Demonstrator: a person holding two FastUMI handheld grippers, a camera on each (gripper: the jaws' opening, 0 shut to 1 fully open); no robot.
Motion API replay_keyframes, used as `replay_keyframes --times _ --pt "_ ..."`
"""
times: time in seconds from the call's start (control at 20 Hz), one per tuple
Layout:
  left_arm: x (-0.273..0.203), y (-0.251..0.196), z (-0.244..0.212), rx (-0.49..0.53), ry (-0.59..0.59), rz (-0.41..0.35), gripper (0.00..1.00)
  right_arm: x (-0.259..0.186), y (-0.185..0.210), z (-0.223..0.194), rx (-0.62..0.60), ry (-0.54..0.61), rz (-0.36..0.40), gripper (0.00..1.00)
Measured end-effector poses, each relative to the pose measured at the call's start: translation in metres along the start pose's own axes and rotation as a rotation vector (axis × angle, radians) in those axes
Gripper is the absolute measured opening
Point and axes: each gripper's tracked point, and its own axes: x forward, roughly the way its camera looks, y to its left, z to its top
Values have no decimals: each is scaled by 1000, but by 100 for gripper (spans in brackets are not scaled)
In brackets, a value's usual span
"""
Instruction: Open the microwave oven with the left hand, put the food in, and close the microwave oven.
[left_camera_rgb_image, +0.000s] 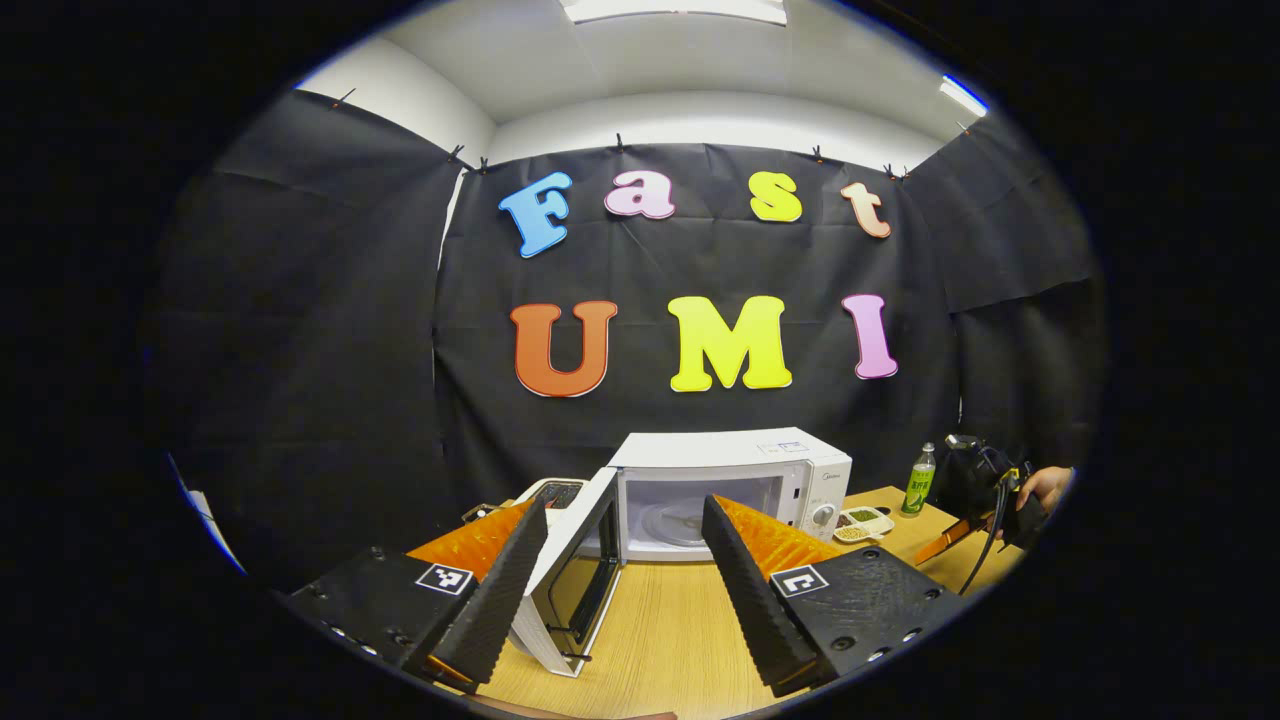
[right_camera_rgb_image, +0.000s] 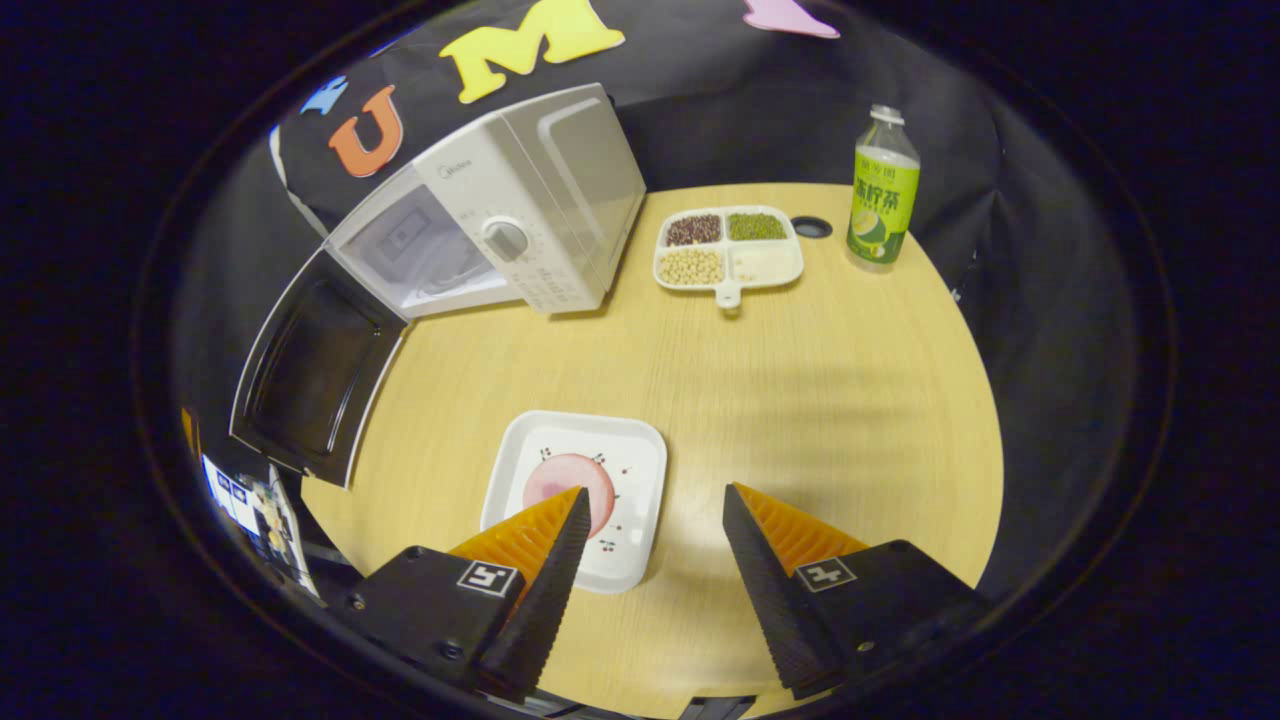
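The white microwave oven (left_camera_rgb_image: 735, 480) (right_camera_rgb_image: 530, 200) stands at the back of the wooden table with its door (left_camera_rgb_image: 575, 570) (right_camera_rgb_image: 310, 375) swung wide open to the left; the cavity with its glass turntable (left_camera_rgb_image: 675, 520) shows. My left gripper (left_camera_rgb_image: 625, 515) is open in front of the oven, its left finger close by the door's edge, nothing between the fingers. A white square plate (right_camera_rgb_image: 585, 490) carrying a round pink piece of food (right_camera_rgb_image: 568, 480) lies on the table. My right gripper (right_camera_rgb_image: 655, 505) hovers open above the plate's right edge, holding nothing.
A white divided dish of beans (right_camera_rgb_image: 730, 250) (left_camera_rgb_image: 865, 522) sits right of the oven, with a green drink bottle (right_camera_rgb_image: 882, 190) (left_camera_rgb_image: 920, 482) farther right. In the left gripper view a hand (left_camera_rgb_image: 1045, 487) holds the other gripper at the right. The table's front edge (right_camera_rgb_image: 900, 560) curves nearby.
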Motion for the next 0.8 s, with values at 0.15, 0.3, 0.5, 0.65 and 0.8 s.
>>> replay_keyframes --times 0.15,0.3,0.5,0.65,0.8 --pt "3 2 -3 -7 1 9 92 23 6 -13 47 106 50 67" --pt "2 4 -13 -21 21 17 92 37 13 -29 74 225 92 63" --pt "-7 19 0 -10 -23 64 90 48 17 -40 147 339 189 14" --pt "-14 23 4 -13 -35 79 90 50 17 -38 225 351 253 4" --pt "-18 26 1 -21 -22 81 90 43 16 -43 247 340 256 4"
